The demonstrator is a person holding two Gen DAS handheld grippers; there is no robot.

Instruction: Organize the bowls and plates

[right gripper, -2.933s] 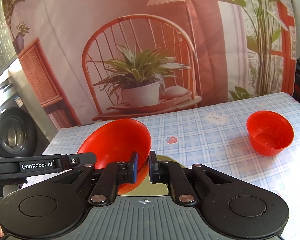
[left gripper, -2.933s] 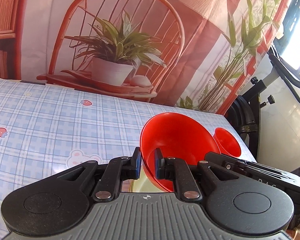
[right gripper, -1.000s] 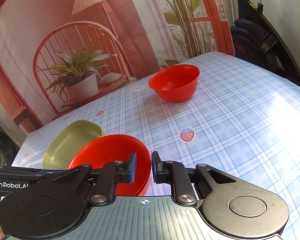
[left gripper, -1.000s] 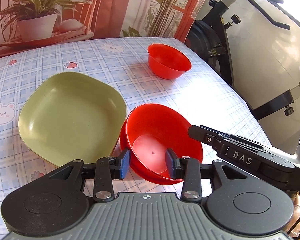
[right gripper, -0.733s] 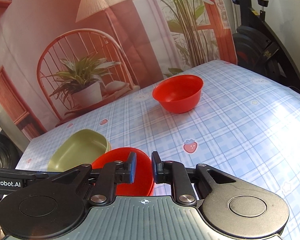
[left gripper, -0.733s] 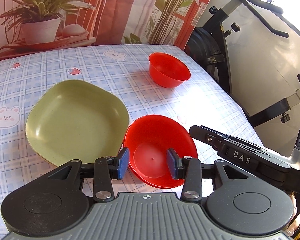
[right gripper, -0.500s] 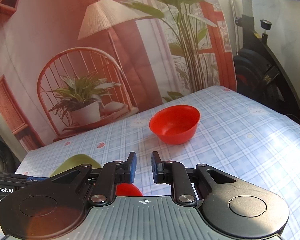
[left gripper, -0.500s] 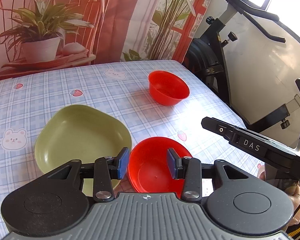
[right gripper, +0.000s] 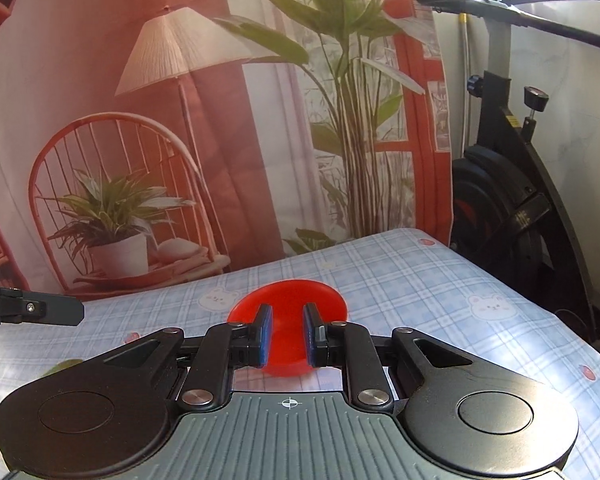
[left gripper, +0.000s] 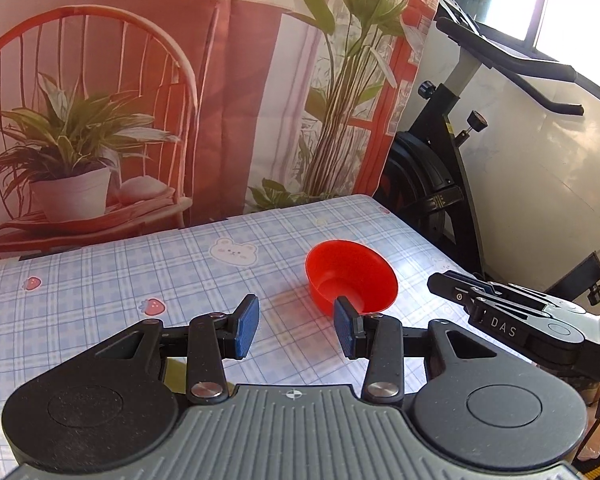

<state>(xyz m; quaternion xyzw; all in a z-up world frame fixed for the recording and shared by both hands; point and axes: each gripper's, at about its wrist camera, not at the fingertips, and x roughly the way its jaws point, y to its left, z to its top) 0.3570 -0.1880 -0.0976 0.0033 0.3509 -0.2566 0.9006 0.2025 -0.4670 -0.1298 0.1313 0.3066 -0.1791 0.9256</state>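
A small red bowl (left gripper: 350,278) stands upright on the checked tablecloth, towards the table's far right. My left gripper (left gripper: 296,330) is open and empty, raised above the table, with the bowl just beyond its right fingertip. In the right wrist view the same red bowl (right gripper: 288,300) shows beyond and between the fingers of my right gripper (right gripper: 286,338), whose jaws stand a little apart with nothing held. A sliver of the green plate (right gripper: 62,366) shows at lower left. The other red bowl is hidden below both grippers.
The table (left gripper: 100,276) carries a blue checked cloth with bear and strawberry prints. A printed backdrop (left gripper: 160,100) hangs behind its far edge. An exercise bike (left gripper: 460,184) stands off the table's right edge. The right gripper's body (left gripper: 512,320) shows at right.
The left gripper has let go of the larger red bowl beside the green plate and opened. Both grippers have risen and tilted up, so that bowl and the plate have dropped out of view.
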